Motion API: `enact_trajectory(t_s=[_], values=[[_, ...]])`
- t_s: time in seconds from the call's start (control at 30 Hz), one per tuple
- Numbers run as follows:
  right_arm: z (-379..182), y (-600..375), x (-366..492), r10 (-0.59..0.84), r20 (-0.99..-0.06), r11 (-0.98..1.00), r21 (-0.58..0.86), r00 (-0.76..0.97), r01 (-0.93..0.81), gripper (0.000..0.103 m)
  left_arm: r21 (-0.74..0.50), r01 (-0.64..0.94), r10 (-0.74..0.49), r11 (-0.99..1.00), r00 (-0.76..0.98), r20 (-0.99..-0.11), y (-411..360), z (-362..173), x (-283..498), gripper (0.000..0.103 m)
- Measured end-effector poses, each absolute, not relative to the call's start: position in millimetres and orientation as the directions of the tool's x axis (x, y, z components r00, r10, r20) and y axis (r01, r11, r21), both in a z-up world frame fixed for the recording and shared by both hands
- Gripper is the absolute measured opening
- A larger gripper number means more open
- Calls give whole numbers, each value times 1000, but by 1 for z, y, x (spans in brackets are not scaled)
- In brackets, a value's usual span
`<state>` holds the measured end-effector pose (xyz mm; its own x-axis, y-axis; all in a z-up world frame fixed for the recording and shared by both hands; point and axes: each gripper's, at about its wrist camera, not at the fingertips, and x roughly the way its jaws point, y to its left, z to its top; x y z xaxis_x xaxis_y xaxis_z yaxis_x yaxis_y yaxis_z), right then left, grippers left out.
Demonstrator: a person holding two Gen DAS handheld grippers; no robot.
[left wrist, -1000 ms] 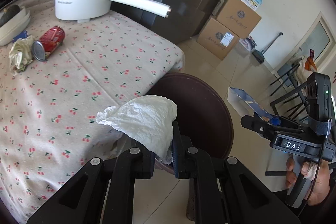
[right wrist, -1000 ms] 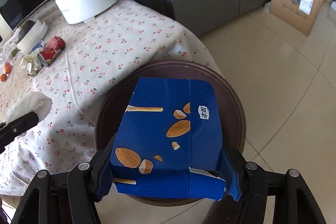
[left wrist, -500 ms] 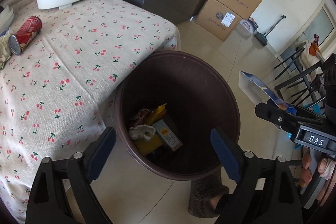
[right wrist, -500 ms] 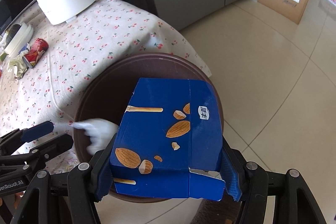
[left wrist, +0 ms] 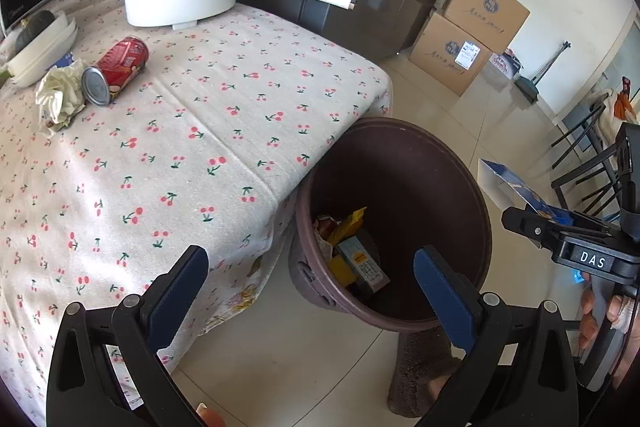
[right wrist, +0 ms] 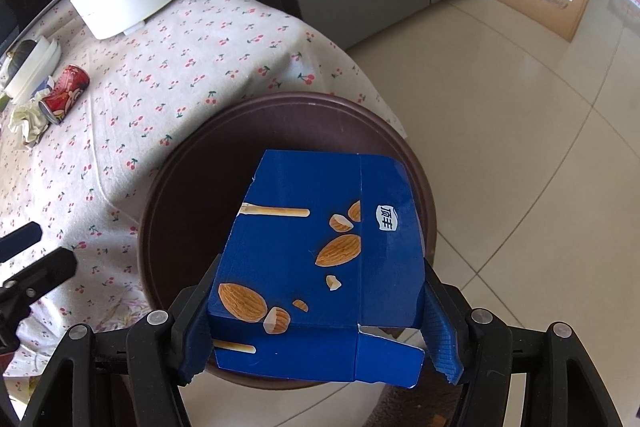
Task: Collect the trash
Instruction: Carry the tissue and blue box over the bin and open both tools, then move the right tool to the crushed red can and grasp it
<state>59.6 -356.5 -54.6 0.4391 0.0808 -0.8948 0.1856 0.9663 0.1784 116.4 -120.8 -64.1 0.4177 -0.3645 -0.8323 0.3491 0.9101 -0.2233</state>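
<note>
On the far left of the counter (left wrist: 224, 131), a crumpled paper (left wrist: 58, 95) lies against a tipped red can (left wrist: 116, 69). My left claw (left wrist: 312, 287) has just been opening and stands spread and empty, beside the brown bin (left wrist: 460, 187). My right claw (right wrist: 320, 331) pinches a blue snack box (right wrist: 320, 255) above that bin

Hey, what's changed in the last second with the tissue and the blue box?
The left tool has just been opening and let go of the crumpled white tissue; nothing is between its jaws now, and the tissue has dropped toward the brown bin. The right tool stays clamped on the blue snack box above the bin. The red can on the table hasn't moved.
</note>
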Motion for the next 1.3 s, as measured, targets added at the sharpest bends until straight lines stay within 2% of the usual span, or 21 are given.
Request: enact_trajectory(t_s=[0.1, 0.13, 0.2, 0.43, 0.77, 1.3], values=[[-58, -355, 64, 80, -899, 964, 180, 431, 197, 76, -218, 342, -358, 914, 425, -831, -109, -60, 114, 103], [-59, -354, 65, 77, -899, 963, 179, 430, 202, 83, -219, 339, -357, 915, 427, -831, -105, -59, 114, 103], [-59, -352, 67, 70, -899, 961, 177, 433, 211, 89, -220, 329, -354, 918, 432, -830, -97, -57, 114, 103], [-55, -340, 72, 86, -895, 958, 195, 439, 209, 95, -228, 282, -338, 932, 443, -830, -69, -52, 117, 103], [-42, -299, 85, 112, -885, 973, 190, 453, 131, 95, -254, 206, -324, 945, 484, -813, -27, -41, 115, 103], [-14, -197, 113, 192, -841, 978, 204, 506, -33, 96, -295, -2, -243, 956, 561, -791, 75, -31, 106, 103]])
